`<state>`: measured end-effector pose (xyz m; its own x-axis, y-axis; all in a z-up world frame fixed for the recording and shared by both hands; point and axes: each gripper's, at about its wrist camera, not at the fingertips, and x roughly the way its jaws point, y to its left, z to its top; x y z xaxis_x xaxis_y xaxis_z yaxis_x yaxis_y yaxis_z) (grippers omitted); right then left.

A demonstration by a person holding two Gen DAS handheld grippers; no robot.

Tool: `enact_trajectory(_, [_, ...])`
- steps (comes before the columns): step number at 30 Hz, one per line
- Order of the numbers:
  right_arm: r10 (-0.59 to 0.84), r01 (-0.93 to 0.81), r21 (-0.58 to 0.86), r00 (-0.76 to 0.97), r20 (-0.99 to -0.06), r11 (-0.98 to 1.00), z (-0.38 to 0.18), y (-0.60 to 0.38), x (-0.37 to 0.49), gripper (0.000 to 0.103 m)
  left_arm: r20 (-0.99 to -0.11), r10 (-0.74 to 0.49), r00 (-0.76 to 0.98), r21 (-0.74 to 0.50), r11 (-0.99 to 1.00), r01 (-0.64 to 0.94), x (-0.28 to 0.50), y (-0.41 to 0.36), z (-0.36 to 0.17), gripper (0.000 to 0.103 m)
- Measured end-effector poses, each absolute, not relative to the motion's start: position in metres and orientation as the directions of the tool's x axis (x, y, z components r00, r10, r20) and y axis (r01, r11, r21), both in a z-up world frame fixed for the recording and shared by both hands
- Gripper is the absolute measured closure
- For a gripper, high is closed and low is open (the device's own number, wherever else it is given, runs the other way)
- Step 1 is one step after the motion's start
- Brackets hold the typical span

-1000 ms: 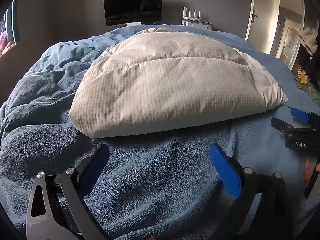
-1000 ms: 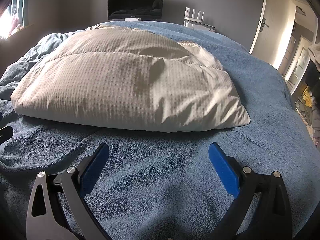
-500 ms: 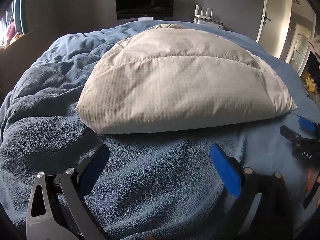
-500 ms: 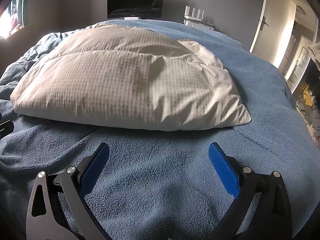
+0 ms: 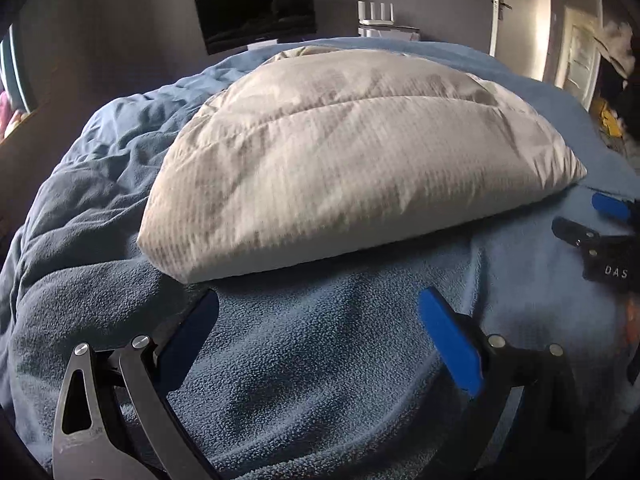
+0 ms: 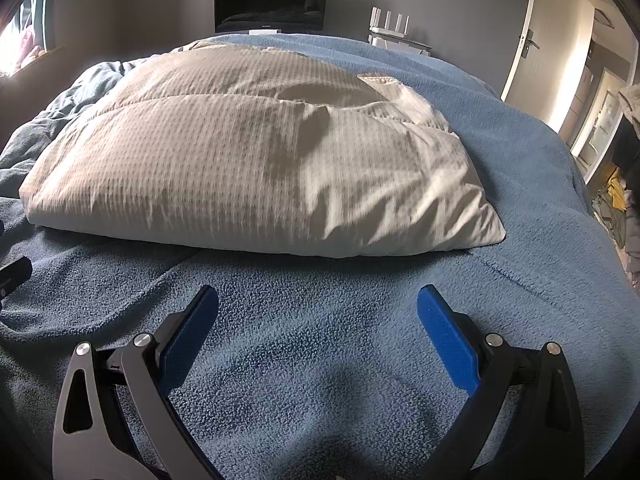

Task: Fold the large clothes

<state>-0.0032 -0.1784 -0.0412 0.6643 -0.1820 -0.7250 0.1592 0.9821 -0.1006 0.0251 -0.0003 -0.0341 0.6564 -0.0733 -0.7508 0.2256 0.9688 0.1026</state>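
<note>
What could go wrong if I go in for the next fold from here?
1. Both grippers, left and right, are open and low over the fuzzy blue fleece blanket; closing early may pinch fleece, not the puffy beige waffle-textured folded duvet.
2. The duvet is thick and rounded, so a shallow grab at its near edge might catch only the top layer and open the existing fold.
3. The grippers sit close together and could collide.

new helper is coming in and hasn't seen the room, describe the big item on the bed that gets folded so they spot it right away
Start at the bed covered by a blue fleece blanket. On its middle lies the puffy cream quilted bundle, already doubled over. It is the only pale, checked-texture thing there; everything around it is blue fleece.
</note>
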Motion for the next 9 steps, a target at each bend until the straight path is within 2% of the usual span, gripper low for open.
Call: enact_trajectory(9, [-0.181, 0.159, -0.099, 0.658, -0.731, 0.982, -0.0424, -0.1788, -0.0017, 0.008, -0.769, -0.096, 0.631, 0.092, 0.962, 0.259, 0.0255, -0.0029, -0.0362, 0.007])
